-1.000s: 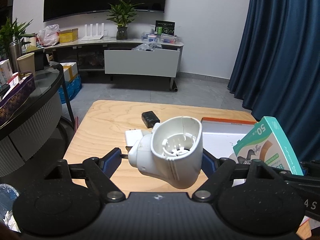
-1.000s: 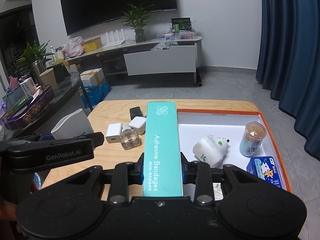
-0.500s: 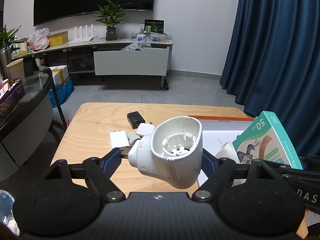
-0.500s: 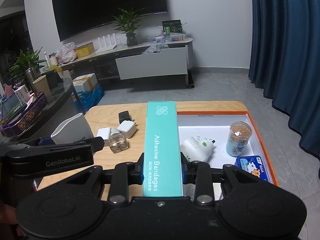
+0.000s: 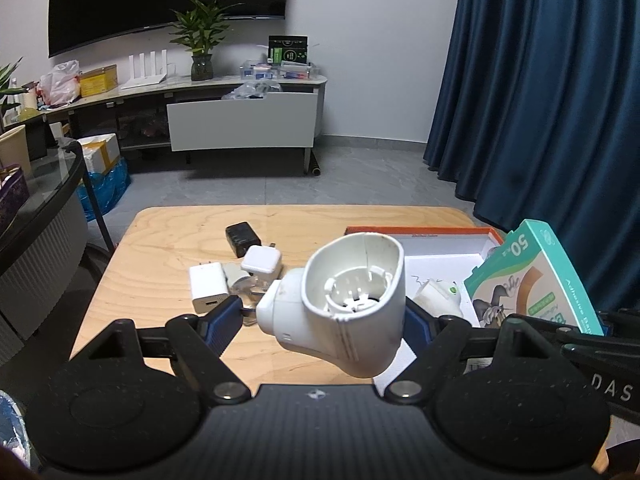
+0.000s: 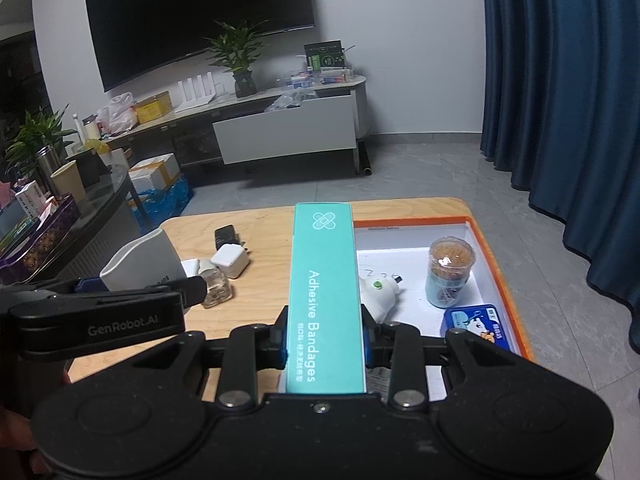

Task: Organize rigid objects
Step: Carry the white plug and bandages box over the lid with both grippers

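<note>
Bandage box (right tool)

We note a wooden table bearing an orange-rimmed tray, black charger, two white chargers and small glass bottle.

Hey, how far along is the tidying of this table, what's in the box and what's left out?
Done: toothpick jar, blue tin and a white gadget lie in the orange-rimmed box. In hand: left gripper holds a white plastic part, right gripper holds the bandage box. Left on the table: black charger, two white chargers, small glass bottle.
</note>
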Demonstrator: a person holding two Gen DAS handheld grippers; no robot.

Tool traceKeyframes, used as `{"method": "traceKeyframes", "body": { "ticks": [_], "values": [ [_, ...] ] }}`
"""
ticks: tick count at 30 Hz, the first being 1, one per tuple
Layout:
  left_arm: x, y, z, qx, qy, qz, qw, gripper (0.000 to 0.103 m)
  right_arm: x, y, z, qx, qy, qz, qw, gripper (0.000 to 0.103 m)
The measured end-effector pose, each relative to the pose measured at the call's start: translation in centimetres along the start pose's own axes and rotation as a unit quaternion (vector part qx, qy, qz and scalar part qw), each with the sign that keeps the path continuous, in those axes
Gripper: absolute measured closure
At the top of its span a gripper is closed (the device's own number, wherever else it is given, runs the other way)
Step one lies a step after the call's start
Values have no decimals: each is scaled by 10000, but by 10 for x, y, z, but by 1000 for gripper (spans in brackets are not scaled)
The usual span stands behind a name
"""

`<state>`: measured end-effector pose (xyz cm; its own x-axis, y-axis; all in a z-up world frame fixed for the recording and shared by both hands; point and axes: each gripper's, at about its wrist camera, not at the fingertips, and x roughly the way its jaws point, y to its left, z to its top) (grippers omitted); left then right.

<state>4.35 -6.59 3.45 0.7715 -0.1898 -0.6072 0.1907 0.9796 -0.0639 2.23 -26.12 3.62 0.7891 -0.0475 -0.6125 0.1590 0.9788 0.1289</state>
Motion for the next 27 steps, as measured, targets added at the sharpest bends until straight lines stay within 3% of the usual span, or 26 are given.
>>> {"method": "traceKeyframes", "body": {
  "ticks": [27],
  "values": [
    [18,-46,4,384,65,-362,9986,19,-5,-52,13,287,-201,-441,9984,65]
  ]
}}
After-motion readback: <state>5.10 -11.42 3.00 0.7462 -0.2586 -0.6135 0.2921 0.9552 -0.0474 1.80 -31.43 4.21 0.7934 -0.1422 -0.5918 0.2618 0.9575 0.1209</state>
